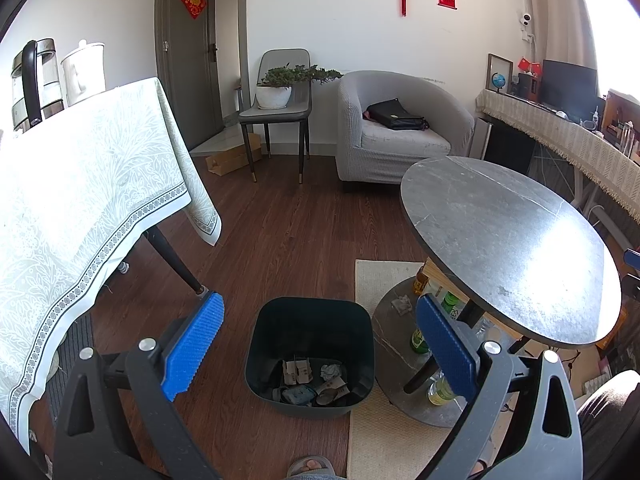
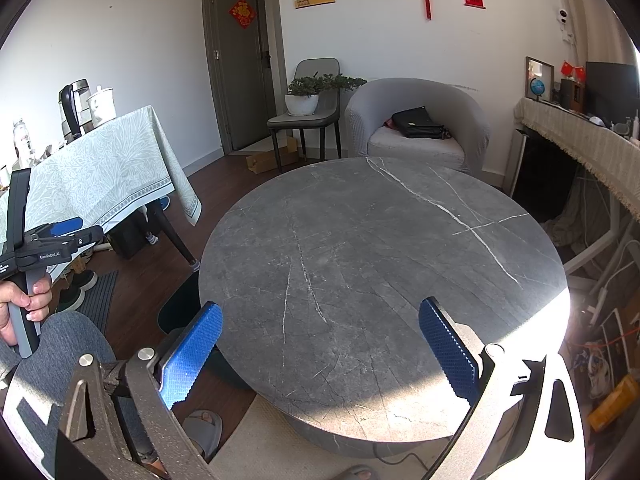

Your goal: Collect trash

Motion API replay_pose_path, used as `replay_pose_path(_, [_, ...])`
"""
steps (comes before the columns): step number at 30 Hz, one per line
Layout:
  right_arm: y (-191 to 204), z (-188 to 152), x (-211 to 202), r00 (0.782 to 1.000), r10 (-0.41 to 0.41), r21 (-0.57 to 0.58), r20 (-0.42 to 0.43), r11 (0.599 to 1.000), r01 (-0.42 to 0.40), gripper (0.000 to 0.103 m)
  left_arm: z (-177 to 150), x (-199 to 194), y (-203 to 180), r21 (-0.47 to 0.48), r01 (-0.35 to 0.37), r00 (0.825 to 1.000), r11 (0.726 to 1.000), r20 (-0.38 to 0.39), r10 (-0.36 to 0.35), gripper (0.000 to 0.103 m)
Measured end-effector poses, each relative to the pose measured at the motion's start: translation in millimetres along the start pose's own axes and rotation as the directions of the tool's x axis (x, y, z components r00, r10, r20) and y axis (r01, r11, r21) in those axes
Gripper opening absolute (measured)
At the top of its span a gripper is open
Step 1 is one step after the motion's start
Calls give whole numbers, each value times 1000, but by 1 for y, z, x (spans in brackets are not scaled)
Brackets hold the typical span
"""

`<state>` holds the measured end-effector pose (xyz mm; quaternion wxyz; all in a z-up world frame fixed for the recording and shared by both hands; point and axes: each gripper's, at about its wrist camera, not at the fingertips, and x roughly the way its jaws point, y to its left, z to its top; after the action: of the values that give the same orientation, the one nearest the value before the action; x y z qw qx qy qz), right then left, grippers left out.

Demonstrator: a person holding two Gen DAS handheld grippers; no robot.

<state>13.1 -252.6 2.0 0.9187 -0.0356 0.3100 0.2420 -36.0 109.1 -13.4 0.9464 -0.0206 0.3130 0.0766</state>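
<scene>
A dark square trash bin (image 1: 310,356) stands on the wood floor with several crumpled papers and wrappers (image 1: 316,384) at its bottom. My left gripper (image 1: 320,344) is open and empty, held above the bin with the bin between its blue pads. My right gripper (image 2: 320,350) is open and empty above the near part of the round grey marble table (image 2: 380,264). The left gripper (image 2: 44,248) also shows in the right wrist view, held in a hand. The bin's edge (image 2: 180,304) peeks out left of the table.
The round table (image 1: 512,248) stands right of the bin, with bottles (image 1: 420,340) on its lower shelf. A cloth-covered table (image 1: 80,208) with kettles is at left. A grey armchair (image 1: 396,128), a chair with a plant (image 1: 280,100) and a beige rug (image 1: 384,440) are around.
</scene>
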Motion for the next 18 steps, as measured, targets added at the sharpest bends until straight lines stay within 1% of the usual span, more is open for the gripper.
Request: replay_pose_path(18, [1,0,0,1000,1,-1,-3,1000,-1,99,-1,1,-1,7,2,1000,1000,-3,-2,99])
